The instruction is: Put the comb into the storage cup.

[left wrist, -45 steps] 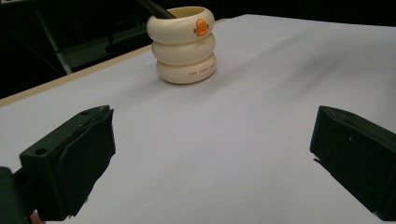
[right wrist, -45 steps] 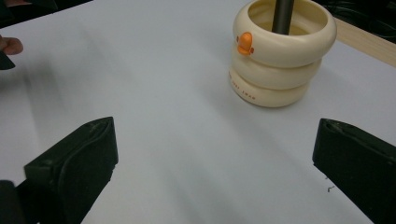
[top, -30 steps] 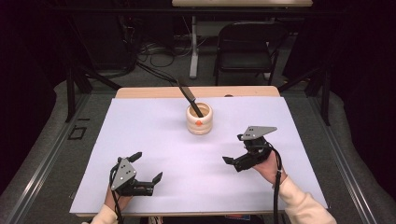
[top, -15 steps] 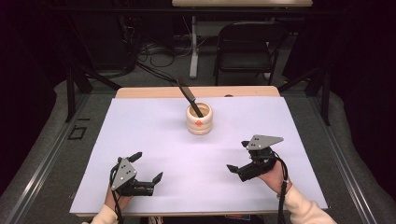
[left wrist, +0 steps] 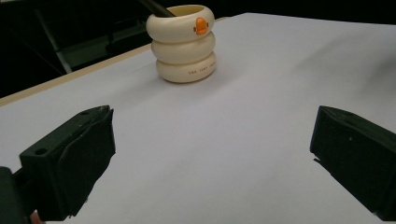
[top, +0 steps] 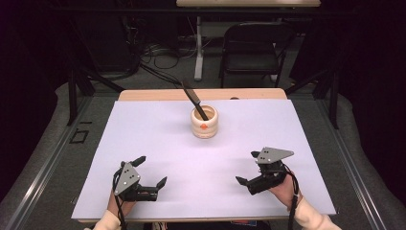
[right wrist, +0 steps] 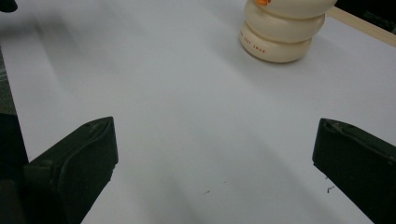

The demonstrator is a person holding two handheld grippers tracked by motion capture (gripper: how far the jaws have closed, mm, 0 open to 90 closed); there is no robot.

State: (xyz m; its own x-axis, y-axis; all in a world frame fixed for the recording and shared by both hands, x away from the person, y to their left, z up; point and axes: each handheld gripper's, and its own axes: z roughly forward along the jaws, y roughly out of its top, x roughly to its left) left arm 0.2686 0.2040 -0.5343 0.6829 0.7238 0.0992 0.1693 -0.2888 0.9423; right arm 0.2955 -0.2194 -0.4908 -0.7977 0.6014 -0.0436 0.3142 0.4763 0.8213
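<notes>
Both grippers' fingers [left wrist: 70, 163] spread wide, holding nothing

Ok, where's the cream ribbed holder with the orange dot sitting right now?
In the high view the cream ribbed holder stands upright toward the white table's far middle, a black tool leaning in it, well ahead of both grippers.

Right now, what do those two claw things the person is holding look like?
The left black two-jaw gripper and the right black two-jaw gripper each carry a grey three-cornered plate with small dark holes. A black cable trails from each. The jaws are chunky black blocks. The person wears pale cream sleeves.
</notes>
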